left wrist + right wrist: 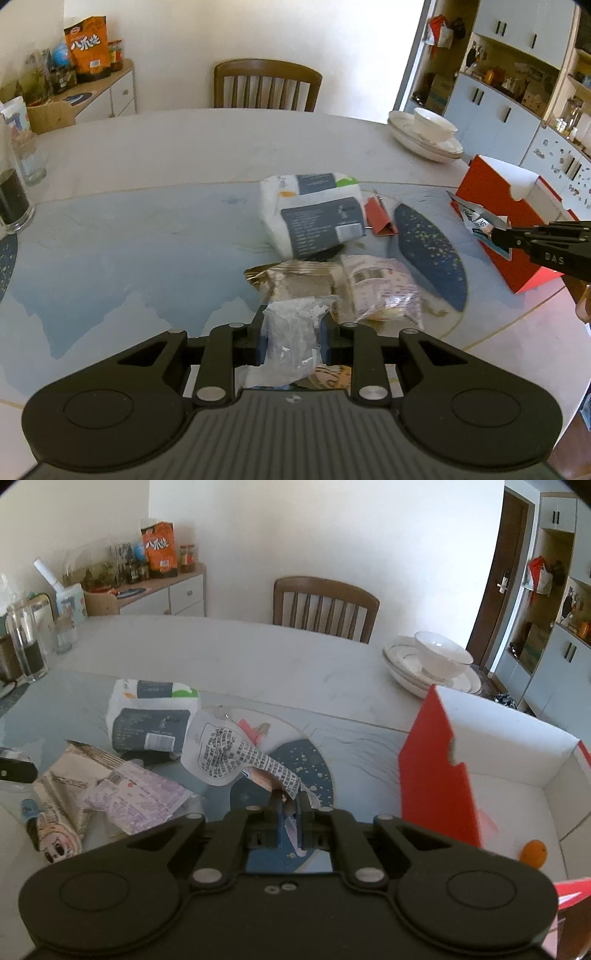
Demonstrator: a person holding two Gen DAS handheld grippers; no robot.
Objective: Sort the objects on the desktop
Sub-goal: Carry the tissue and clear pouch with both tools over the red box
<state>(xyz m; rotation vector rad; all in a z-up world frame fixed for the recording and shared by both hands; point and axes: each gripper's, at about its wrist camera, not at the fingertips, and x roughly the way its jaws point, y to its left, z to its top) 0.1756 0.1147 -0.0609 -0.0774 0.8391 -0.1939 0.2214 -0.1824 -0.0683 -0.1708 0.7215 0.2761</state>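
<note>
A: What do we have in our left gripper point(291, 332)?

B: A crinkled clear plastic bag point(290, 343). Its jaws are pinching it, and the bag bulges up between the fingers, held just above the round glass-topped table point(147, 229).

A: And our right gripper point(286, 806)?

B: Its jaws are pressed onto the corner of a white printed sachet point(236, 755) covered in black text. The sachet hangs in the air, just left of the open red cardboard box with a white inside point(436, 775). In the left wrist view the same sachet point(478, 219) sits right in front of that box point(495, 195).

A: What else do we see relative to the box?

B: Inside it, a small orange fruit point(533, 853) rests on the white floor near the front. To the left of the box lies a white and dark grey tissue pack point(314, 214), with a small red folded card point(380, 218) between the pack and the box. Nearer to us than the pack are a brown paper-wrapped packet point(295, 284) and a pale purple printed plastic snack bag point(380, 288), touching each other. A cartoon-face pouch point(55, 838) lies at the far left of those, well away from the box.

A: Behind the box?

B: A white bowl stacked on white plates point(432, 129), and beyond them a brown wooden chair point(266, 85).
</note>
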